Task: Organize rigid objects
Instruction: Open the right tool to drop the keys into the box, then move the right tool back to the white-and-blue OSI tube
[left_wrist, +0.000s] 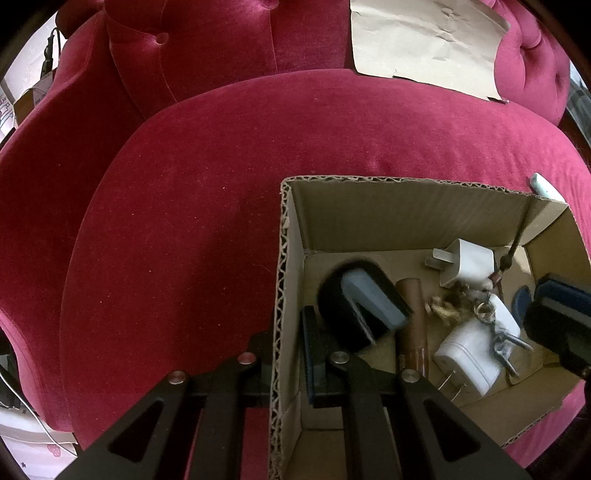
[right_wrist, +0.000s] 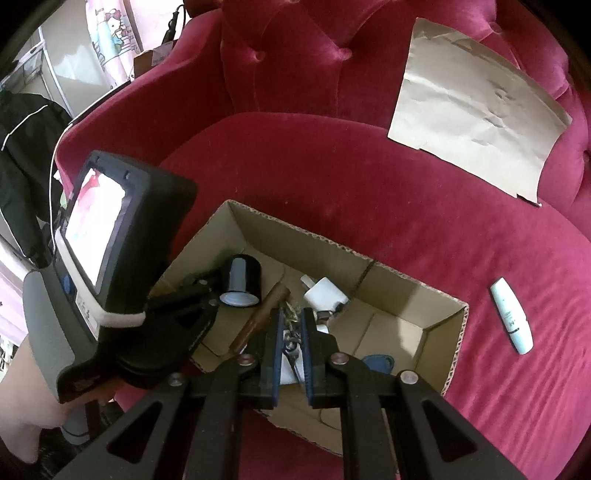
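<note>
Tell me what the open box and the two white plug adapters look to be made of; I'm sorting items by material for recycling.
The box looks like plain brown corrugated cardboard: the wavy fluting shows along its cut top edges, and the finish is matte. The plug adapters appear to be smooth white moulded plastic with a slight sheen, with greyish, probably metal prongs sticking out.

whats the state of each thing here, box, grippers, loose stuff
cardboard box: open top, partly filled
left gripper: shut on the box's wall
right gripper: shut, over the keys
black tape roll: on its side in the box
white tube: lying on the sofa, outside the box
</note>
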